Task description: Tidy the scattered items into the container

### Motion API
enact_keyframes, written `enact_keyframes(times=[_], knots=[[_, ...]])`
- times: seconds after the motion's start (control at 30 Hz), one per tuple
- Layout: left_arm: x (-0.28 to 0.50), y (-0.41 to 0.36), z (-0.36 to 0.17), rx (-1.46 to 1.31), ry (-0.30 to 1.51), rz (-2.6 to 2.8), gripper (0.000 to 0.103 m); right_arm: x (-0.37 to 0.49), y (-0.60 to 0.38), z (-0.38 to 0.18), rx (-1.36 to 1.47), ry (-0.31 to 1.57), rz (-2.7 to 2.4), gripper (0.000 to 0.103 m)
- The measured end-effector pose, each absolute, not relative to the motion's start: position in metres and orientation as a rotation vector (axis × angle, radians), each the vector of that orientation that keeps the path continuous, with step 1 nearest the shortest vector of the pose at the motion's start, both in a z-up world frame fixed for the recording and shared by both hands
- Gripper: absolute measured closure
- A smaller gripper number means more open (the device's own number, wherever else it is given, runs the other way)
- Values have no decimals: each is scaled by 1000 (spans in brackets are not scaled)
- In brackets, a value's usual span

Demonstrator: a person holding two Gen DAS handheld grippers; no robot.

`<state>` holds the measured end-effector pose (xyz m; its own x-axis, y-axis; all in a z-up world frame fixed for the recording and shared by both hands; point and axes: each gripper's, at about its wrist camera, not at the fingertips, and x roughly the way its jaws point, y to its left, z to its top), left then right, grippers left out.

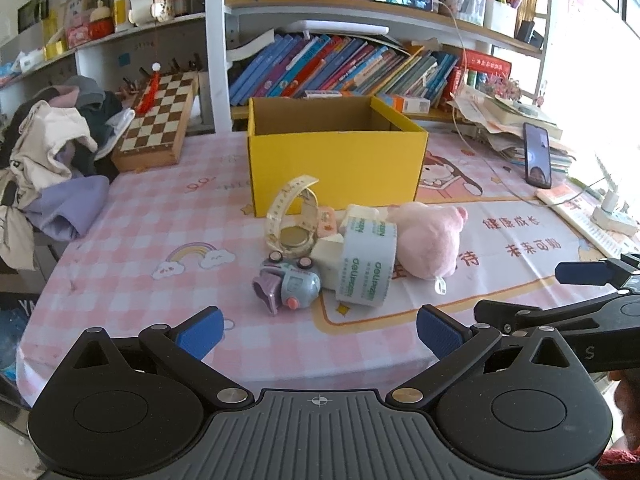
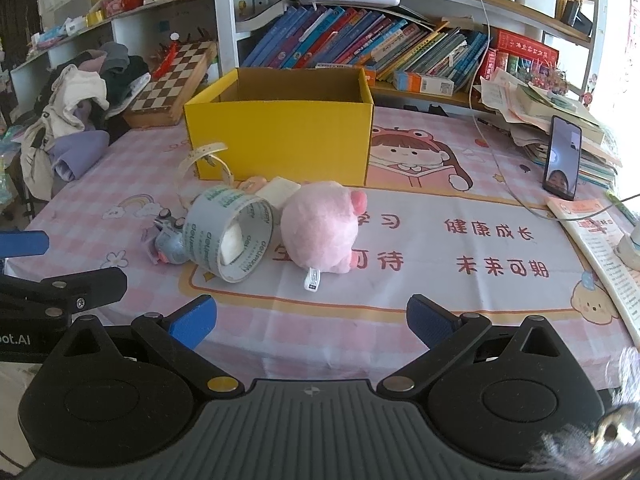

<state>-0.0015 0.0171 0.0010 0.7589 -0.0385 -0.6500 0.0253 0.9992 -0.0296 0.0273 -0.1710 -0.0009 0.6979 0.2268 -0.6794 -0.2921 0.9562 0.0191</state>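
Both my grippers, left gripper [image 1: 318, 334] and right gripper [image 2: 312, 322], gape empty; grabbing the tape roll [image 2: 232, 236] carelessly could scatter the touching plush pig [image 2: 320, 232].

Bare tablecloth [image 2: 460, 312] lies open to you ahead of both grippers. The tape roll [image 1: 366, 260], plush pig [image 2: 320, 232] and toy car [image 1: 288, 284] crowd the yellow box [image 1: 336, 160] front; its open top is unobstructed.

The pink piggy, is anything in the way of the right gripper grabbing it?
Nothing visible blocks it. The right gripper is open, with only bare tablecloth between it and the pink piggy. The tape roll sits to the piggy's left, not in front.
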Motion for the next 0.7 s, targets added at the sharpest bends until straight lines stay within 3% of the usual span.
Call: enact_keyframes(times=[0.7], knots=[[22, 25, -7, -56, 717, -20, 1, 55, -172, -5, -94, 764, 294, 6]])
